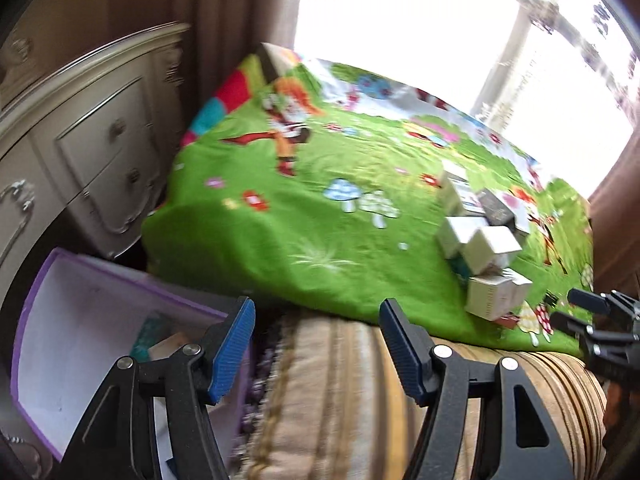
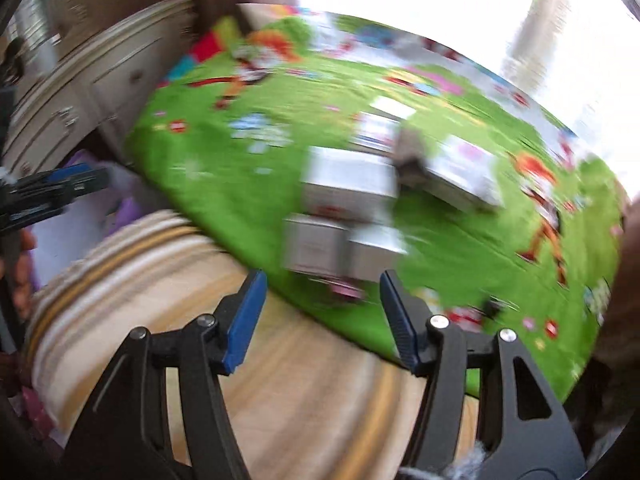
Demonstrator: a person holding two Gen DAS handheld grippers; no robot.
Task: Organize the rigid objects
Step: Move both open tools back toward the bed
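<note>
Several small white and grey cardboard boxes lie in a heap on a green cartoon-print blanket, at the right of the left wrist view. In the blurred right wrist view the same boxes sit just beyond the fingertips. My left gripper is open with nothing between its blue pads, over the bed's edge beside a purple-rimmed box that holds a few items. My right gripper is open and empty too. It also shows at the right edge of the left wrist view, near the closest box.
A cream dresser with drawers stands left of the bed. A beige striped cover lies along the near edge. Curtains and a bright window are behind. A hand and the other gripper show at the left of the right wrist view.
</note>
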